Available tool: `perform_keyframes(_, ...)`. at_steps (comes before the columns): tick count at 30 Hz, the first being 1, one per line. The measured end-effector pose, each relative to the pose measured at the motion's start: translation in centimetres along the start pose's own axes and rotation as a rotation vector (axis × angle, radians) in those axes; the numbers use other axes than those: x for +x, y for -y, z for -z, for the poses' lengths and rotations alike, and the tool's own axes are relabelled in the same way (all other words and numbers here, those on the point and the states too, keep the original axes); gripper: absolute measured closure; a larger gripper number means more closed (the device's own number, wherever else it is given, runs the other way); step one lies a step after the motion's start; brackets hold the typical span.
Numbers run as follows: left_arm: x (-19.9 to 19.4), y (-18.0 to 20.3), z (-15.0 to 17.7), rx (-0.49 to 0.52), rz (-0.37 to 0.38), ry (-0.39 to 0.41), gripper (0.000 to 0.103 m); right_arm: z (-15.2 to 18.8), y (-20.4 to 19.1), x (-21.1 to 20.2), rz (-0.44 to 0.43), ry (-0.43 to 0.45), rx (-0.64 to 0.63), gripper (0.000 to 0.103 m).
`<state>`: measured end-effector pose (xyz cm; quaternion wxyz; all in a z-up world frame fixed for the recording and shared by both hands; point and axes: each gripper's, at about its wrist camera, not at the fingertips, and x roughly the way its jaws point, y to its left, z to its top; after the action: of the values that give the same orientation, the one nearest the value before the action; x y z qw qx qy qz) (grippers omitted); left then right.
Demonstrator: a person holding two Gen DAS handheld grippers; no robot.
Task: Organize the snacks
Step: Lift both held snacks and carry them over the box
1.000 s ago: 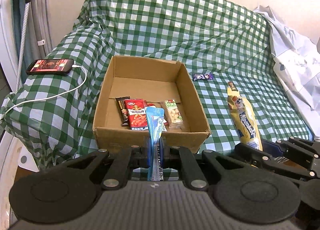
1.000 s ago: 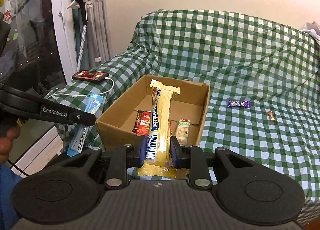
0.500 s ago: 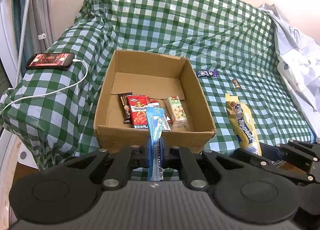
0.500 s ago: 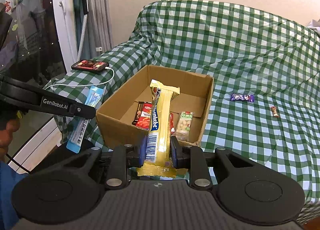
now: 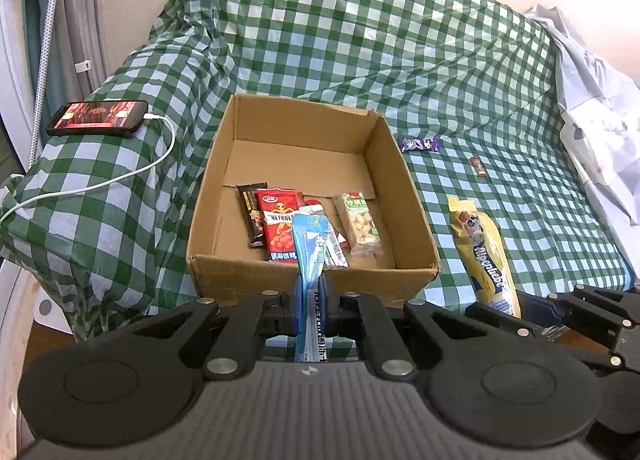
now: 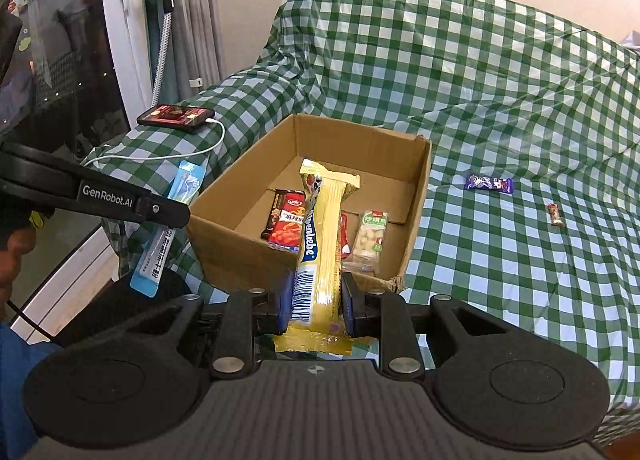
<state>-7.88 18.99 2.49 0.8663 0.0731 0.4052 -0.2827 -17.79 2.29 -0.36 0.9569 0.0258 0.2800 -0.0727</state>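
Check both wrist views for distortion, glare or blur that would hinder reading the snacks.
Left wrist view: strong fisheye bending at the edges; cardboard box and its packets are sharp, and the blue packet is readable. Right wrist view: same barrel distortion; dark window at left with small reflections, mild sheen on the yellow packet, and no motion blur.

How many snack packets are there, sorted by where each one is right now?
Inside the brown cardboard box: 4
Held in tongs: 2, the blue sachet and the long yellow packet
Loose on the green checked cloth: 2
Total: 8
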Motion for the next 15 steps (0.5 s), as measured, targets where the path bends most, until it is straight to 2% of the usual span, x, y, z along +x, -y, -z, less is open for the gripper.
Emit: perform_keyframes(15,2.1,-1.9,-3.2,-0.05,-0.012,0.017,0.095,-2.0,0.9,2.1,0.009,-0.006,0.013,0.077)
